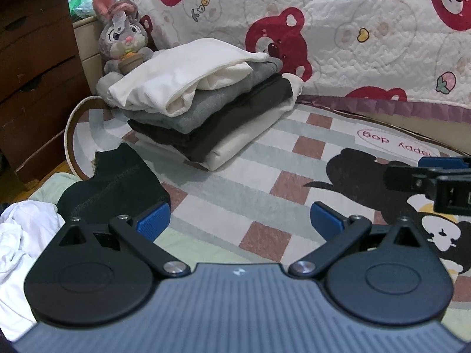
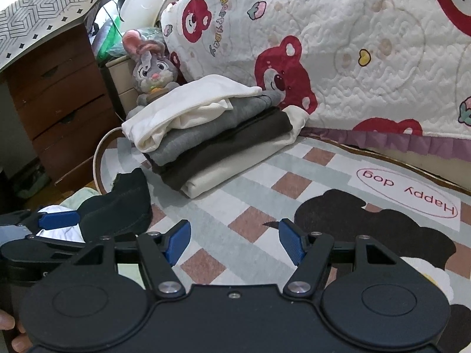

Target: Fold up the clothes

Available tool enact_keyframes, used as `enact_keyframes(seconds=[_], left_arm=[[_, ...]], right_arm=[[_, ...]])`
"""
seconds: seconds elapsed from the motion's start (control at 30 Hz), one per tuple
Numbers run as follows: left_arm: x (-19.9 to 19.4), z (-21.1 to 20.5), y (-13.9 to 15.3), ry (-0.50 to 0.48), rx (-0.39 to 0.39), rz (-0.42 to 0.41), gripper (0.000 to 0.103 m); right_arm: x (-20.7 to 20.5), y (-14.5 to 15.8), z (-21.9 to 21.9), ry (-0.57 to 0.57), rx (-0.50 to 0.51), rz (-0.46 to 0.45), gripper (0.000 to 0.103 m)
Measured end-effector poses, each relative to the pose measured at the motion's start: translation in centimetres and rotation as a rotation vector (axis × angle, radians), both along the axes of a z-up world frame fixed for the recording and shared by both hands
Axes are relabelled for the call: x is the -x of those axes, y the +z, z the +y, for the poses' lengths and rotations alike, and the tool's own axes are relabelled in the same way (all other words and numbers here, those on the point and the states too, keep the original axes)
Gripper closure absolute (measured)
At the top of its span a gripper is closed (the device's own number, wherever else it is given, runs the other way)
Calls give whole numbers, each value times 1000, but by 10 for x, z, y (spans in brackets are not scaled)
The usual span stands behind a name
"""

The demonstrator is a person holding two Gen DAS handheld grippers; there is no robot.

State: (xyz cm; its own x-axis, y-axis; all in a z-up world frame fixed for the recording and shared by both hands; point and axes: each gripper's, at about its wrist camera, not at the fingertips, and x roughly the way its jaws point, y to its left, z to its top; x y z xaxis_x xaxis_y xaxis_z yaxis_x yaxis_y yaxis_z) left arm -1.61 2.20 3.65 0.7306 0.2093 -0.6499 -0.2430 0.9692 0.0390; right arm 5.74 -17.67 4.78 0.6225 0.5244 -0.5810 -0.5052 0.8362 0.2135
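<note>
A stack of folded clothes (image 1: 200,97) (image 2: 212,129) sits on the checked rug, cream on top, then grey, dark brown and cream. A black garment (image 1: 117,185) (image 2: 123,206) lies crumpled at the rug's left edge, with white cloth (image 1: 20,235) (image 2: 59,232) beside it. My left gripper (image 1: 240,220) hovers open over the rug, its left pad beside the black garment, nothing between its fingers. My right gripper (image 2: 234,242) is open too and holds nothing, low above the rug. Each gripper shows at the edge of the other's view.
The rug (image 1: 265,176) (image 2: 294,182) bears a dog picture and "Happy dog" label. A quilt with red bears (image 1: 338,29) (image 2: 353,44) hangs behind. A grey plush rabbit (image 1: 120,35) (image 2: 153,70) sits behind the stack. A brown drawer chest (image 1: 35,67) (image 2: 59,103) stands at left.
</note>
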Motion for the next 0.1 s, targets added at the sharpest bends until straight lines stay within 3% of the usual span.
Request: enact_keyframes(seconds=[0.1], left_arm=[[-1,1,-2,0,6,11,0]], right_arm=[[0,-1,0,3,-2,10,31]])
